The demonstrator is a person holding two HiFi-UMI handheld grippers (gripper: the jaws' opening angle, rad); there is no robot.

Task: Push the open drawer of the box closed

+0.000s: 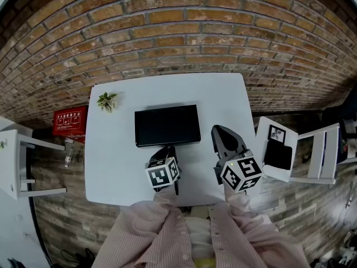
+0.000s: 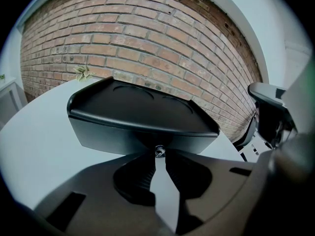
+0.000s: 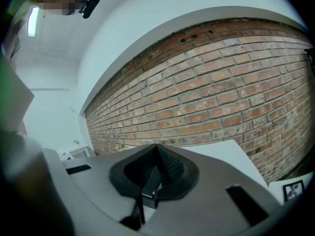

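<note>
A flat black box (image 1: 167,124) lies in the middle of the white table (image 1: 111,166). Its drawer front (image 2: 123,134) faces me and looks level with the box body, under the overhanging lid. A small metal knob (image 2: 158,151) sits in the middle of that front. My left gripper (image 1: 167,149) is right at the front, and its fingertips close round the knob (image 2: 158,154). My right gripper (image 1: 223,132) hovers to the right of the box, apart from it. In the right gripper view it (image 3: 156,149) tilts up toward the brick wall with its jaws together and nothing between them.
A small potted plant (image 1: 106,101) stands at the table's far left corner. A red crate (image 1: 70,120) sits on the floor to the left, near a white chair (image 1: 17,161). Another white chair (image 1: 318,152) with a black item (image 1: 278,154) stands on the right. The brick wall rises behind.
</note>
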